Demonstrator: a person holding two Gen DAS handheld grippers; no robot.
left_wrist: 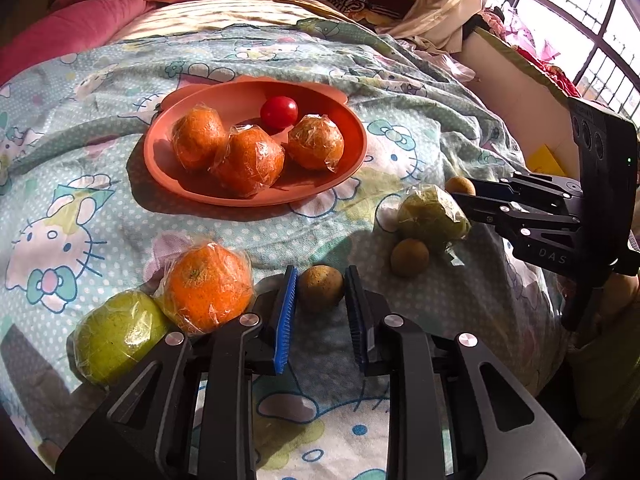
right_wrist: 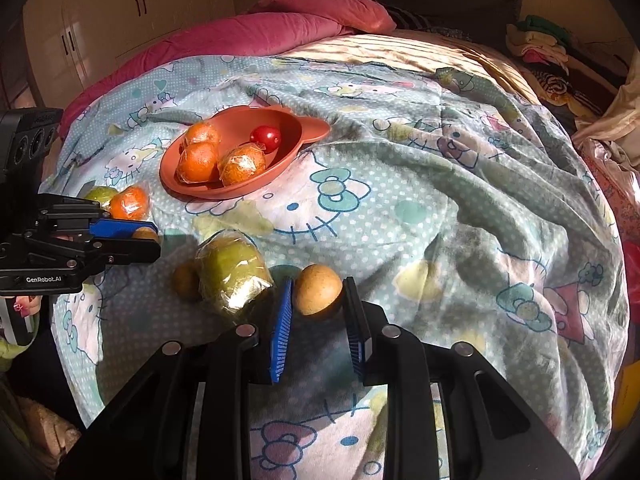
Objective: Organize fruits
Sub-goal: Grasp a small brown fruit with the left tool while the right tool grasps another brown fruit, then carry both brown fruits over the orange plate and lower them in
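An orange plate (left_wrist: 168,160) on the bed holds three wrapped oranges (left_wrist: 248,162) and a red tomato (left_wrist: 279,111). My left gripper (left_wrist: 320,286) is open, its blue pads on either side of a small brown fruit (left_wrist: 321,288) lying on the sheet. A wrapped orange (left_wrist: 206,286) and a wrapped green fruit (left_wrist: 116,336) lie to its left. My right gripper (right_wrist: 318,290) is open around another brown fruit (right_wrist: 318,289). A wrapped green fruit (right_wrist: 232,268) and a third brown fruit (right_wrist: 185,280) lie left of it. The plate (right_wrist: 288,156) also shows in the right wrist view.
A Hello Kitty sheet (left_wrist: 60,216) covers the bed. A pink duvet (right_wrist: 248,36) lies at the head. Clothes (right_wrist: 540,44) are piled at the far right. A barred window (left_wrist: 576,20) is to the right, and wardrobe doors (right_wrist: 120,12) to the far left.
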